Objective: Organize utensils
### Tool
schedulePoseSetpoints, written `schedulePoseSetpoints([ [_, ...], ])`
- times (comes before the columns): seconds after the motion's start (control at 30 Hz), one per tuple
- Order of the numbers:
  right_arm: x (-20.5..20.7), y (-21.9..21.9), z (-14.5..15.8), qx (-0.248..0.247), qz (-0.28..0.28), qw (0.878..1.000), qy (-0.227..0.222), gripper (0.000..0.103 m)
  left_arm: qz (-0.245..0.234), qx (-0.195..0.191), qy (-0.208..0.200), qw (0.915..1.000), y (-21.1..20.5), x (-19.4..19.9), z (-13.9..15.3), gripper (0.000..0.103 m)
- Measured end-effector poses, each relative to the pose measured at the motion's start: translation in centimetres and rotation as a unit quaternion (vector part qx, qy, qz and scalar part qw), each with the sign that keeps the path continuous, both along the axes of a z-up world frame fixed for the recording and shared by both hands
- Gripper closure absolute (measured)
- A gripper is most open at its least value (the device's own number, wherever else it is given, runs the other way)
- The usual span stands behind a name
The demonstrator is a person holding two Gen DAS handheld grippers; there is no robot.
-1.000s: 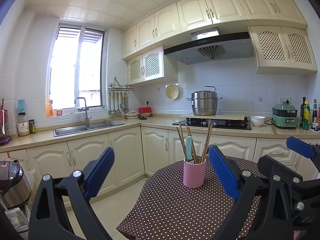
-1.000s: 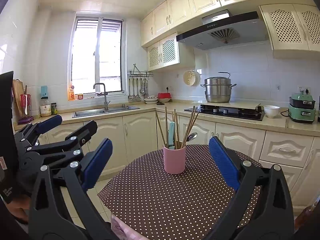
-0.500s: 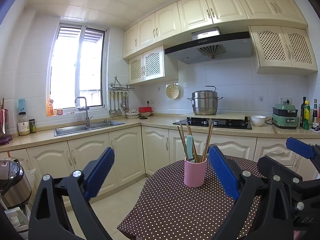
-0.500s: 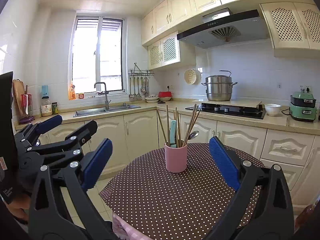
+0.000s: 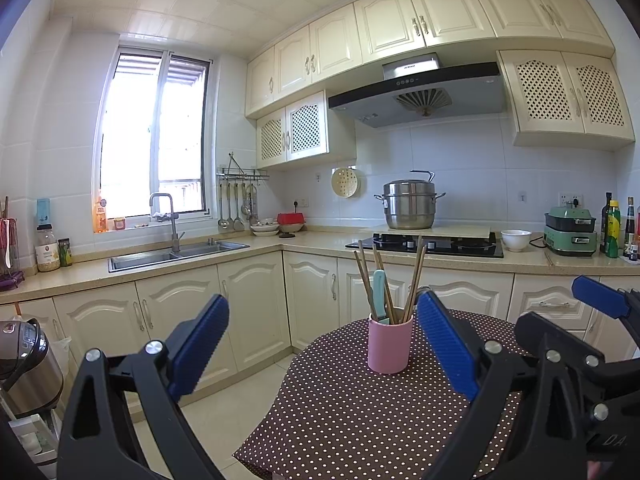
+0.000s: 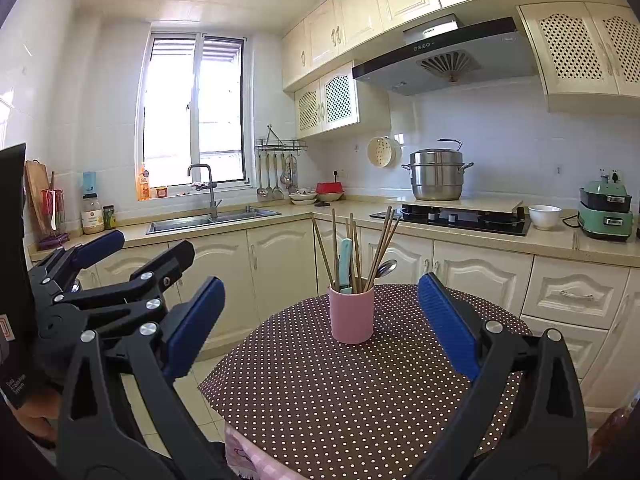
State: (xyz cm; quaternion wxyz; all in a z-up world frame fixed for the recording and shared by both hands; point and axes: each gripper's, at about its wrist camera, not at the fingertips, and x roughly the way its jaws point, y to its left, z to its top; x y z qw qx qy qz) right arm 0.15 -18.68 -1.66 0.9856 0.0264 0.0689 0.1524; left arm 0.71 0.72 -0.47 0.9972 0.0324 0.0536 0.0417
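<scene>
while both spread wide, left claw [image 5: 322, 344] and right claw [image 6: 320, 320] face the pink cup [image 6: 351, 313].

A round bench [image 5: 360, 420] stands in the kitchen, covered by a dark brown cloth with white dots [image 6: 360, 392] that hangs over its edge. A pink-checked layer [image 6: 248, 456] shows under the cloth at the near rim in the right wrist view. One thing stands directly on the cloth: a pink cup [image 6: 352, 314], upright, toward the far side of the bench. It holds wooden chopsticks [image 6: 384, 244], a pale teal handle [image 6: 345, 256] and a metal spoon [image 6: 386, 268], all leaning outward above its rim
</scene>
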Motion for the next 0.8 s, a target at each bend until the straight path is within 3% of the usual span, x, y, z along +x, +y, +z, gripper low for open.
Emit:
schedulePoseSetpoints([
  [0.8,-0.32,0.35,-0.38,0.004,-0.001,1.000,0.006,0.008,0.000,0.002,0.003,1.0000,-0.18,-0.04,-0.27,0.010],
])
